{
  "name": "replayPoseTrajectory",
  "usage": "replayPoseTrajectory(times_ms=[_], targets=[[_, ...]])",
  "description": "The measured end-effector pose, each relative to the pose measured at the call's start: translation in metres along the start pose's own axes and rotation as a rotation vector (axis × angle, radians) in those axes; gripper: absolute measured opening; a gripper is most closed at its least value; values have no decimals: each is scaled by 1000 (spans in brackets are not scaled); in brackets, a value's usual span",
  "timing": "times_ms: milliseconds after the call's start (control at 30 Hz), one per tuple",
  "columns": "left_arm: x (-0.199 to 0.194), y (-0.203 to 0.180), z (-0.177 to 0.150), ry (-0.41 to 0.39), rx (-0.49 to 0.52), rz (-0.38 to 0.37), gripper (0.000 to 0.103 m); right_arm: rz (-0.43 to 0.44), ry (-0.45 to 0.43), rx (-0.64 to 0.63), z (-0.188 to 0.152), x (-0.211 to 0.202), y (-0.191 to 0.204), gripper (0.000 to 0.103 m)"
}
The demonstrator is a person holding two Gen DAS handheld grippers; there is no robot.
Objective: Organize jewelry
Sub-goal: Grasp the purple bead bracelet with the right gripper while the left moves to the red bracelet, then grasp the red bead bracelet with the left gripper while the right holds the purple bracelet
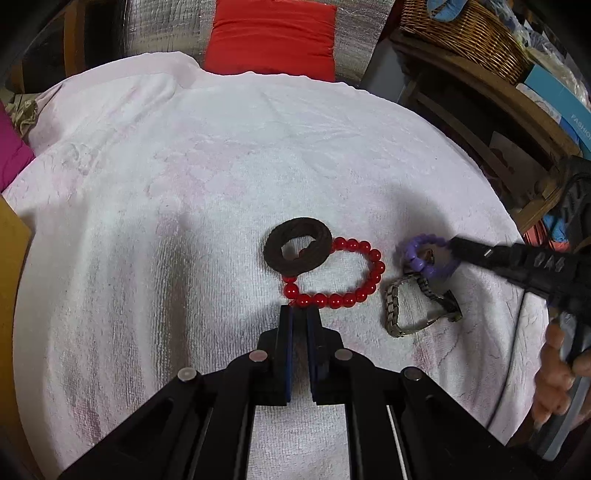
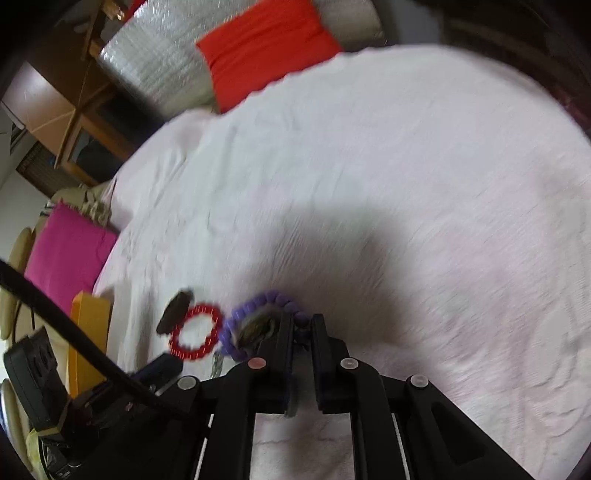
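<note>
Left hand-held gripper [image 1: 298,314], in the left wrist view, sat low at 6 o'clock with its jaws nearly closed on nothing, the tips just short of the red bead bracelet [image 1: 341,275]. That bracelet lay flat on the white towel [image 1: 184,184], its long axis running from 9 to 3 o'clock, and a dark brown ring [image 1: 297,247] overlapped its 10 o'clock end. Off at 3 o'clock the right hand-held gripper [image 1: 452,245] reached in, its tips meeting a purple bead bracelet [image 1: 421,256] that rested on top of a metal-link watch [image 1: 417,302]. A red cushion [image 1: 273,35] lay beyond the towel at 12 o'clock, a wicker basket [image 1: 469,31] at 1 o'clock.

From the right wrist view, badly blurred, the right hand-held gripper [image 2: 303,325] appeared closed on the purple bead bracelet [image 2: 255,314], which curved away toward 10 o'clock with something of the watch showing inside its loop. The red bead bracelet [image 2: 195,336] and dark brown ring [image 2: 175,310] lay farther out at 9 o'clock.

Judging from this, the right side already had the purple bracelet, while the red one lay dead ahead of the left side, crosswise to its jaws.
</note>
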State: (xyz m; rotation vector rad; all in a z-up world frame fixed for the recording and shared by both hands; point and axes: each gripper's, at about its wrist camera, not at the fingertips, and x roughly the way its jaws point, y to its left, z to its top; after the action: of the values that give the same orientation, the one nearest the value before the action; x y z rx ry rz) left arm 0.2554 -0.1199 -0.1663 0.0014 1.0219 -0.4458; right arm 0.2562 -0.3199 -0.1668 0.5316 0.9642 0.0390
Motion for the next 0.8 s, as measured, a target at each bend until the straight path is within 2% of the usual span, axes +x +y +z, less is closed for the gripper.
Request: replayPoseTrajectory(times_ms=[67, 167, 300, 333, 367, 467, 533, 733, 800], targets=[[-2, 4, -2, -1, -5, -7, 7, 32, -56, 52, 5, -16, -13, 10], [-3, 6, 1, -2, -14, -20, 7, 23, -104, 124, 8, -33, -36, 10], [-8, 8, 4, -18, -21, -55, 8, -21, -112, 221, 11, -44, -69, 10], [-9, 8, 5, -19, -22, -66, 12, -54, -107, 240, 11, -46, -79, 10], [-9, 8, 5, -17, -30, -79, 21, -69, -98, 250, 12, -46, -86, 10], [-4, 7, 10, -12, -50, -91, 41, -78, -58, 266, 11, -41, -95, 10], [4, 5, 13, 4, -54, -88, 44, -77, -32, 257, 9, -39, -95, 11], [16, 6, 23, -19, -69, -102, 42, -68, -6, 253, 7, -37, -93, 13], [19, 9, 25, -25, -78, -89, 27, -74, -5, 247, 7, -31, -91, 13]])
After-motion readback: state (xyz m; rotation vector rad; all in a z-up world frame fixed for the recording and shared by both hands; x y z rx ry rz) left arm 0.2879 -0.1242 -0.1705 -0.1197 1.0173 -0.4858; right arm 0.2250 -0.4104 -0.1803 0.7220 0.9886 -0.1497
